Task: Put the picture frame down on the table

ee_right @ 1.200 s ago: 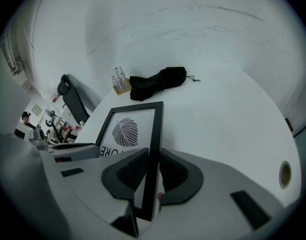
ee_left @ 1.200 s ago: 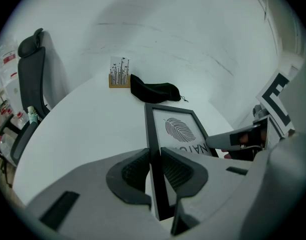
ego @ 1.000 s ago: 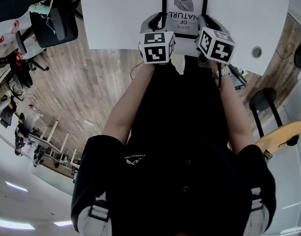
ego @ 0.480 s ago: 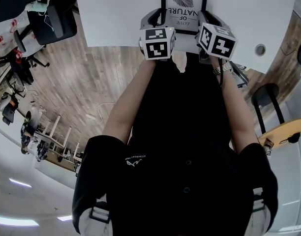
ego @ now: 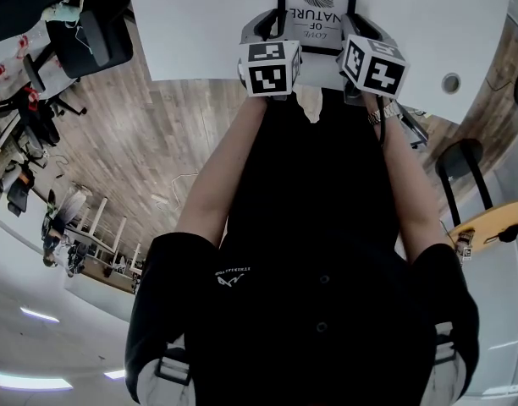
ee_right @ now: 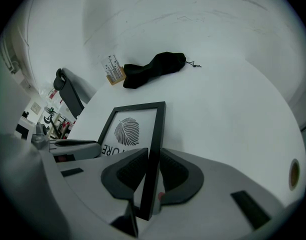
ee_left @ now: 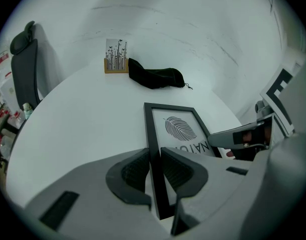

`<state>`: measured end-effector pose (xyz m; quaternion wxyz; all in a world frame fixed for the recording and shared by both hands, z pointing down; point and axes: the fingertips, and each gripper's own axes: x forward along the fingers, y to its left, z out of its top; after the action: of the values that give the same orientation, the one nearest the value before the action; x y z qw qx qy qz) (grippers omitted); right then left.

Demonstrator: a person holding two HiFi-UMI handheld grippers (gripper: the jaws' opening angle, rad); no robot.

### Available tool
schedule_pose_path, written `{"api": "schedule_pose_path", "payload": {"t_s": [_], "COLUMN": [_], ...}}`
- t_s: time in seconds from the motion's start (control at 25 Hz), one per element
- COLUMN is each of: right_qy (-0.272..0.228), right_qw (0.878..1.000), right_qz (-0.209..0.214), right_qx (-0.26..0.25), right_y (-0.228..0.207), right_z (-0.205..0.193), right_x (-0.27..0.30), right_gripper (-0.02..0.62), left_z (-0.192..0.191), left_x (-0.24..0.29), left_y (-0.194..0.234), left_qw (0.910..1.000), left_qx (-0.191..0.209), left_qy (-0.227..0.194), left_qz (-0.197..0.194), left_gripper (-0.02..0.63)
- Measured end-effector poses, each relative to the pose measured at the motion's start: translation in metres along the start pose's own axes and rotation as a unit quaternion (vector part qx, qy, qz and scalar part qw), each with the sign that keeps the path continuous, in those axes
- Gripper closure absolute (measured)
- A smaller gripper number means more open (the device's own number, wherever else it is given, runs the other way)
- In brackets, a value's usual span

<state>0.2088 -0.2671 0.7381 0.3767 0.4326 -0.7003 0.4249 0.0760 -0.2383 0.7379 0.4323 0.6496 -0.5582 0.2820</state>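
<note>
One frame [ego: 316, 11], two grippers, one counter [ego: 200, 24]. The frame is black-edged with a leaf print and sits at the top centre of the head view, over the white counter; no view shows whether it touches the surface. The left gripper [ego: 267, 27] pinches its left edge and the right gripper [ego: 360, 32] its right edge.

In the left gripper view, the left gripper [ee_left: 154, 169] has both jaws pressed onto the frame [ee_left: 178, 129] rail. In the right gripper view, the right gripper [ee_right: 152, 171] is clamped on the opposite rail of the frame [ee_right: 130, 129].

Toward the top of both gripper views lie one black pouch [ee_left: 155, 78] and, just beside it, one small wooden block [ee_left: 116, 64]. The block holds one upright card. What the pouch holds cannot be told. One dark chair [ee_left: 25, 69] stands at the left edge of the left gripper view.

Against the head view a second ago, the frame and both grippers sit slightly higher in the picture. The frame's top edge, then fully in view, is now cut off by the upper border.
</note>
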Motion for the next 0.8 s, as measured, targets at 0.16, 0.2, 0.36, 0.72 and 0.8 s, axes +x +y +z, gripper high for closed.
{"api": "schedule_pose_path", "payload": {"t_s": [0.16, 0.2, 0.36, 0.72, 0.8], "right_qy": [0.001, 0.001, 0.001, -0.004, -0.01], "right_qw": [1.0, 1.0, 1.0, 1.0, 0.999], "right_qz": [-0.003, -0.004, -0.004, -0.008, -0.013], "right_qx": [-0.001, 0.001, 0.008, 0.026, 0.028], "right_y": [0.002, 0.002, 0.001, -0.003, -0.001], "right_z": [0.003, 0.004, 0.002, 0.005, 0.007], "right_x": [0.003, 0.003, 0.003, -0.001, -0.004], "right_gripper": [0.523, 0.523, 0.523, 0.472, 0.472], "left_z": [0.002, 0.002, 0.001, 0.003, 0.007], "left_x": [0.001, 0.002, 0.003, 0.002, -0.001], "left_y": [0.003, 0.002, 0.001, -0.001, 0.002], "left_qw": [0.9999, 0.9998, 0.9996, 0.9993, 0.9993], "left_qx": [0.003, 0.004, 0.008, 0.01, 0.014], "left_qy": [0.007, 0.008, 0.013, 0.015, 0.008], "left_qz": [-0.011, -0.015, -0.024, -0.033, -0.033], "left_gripper": [0.532, 0.532, 0.532, 0.522, 0.522]}}
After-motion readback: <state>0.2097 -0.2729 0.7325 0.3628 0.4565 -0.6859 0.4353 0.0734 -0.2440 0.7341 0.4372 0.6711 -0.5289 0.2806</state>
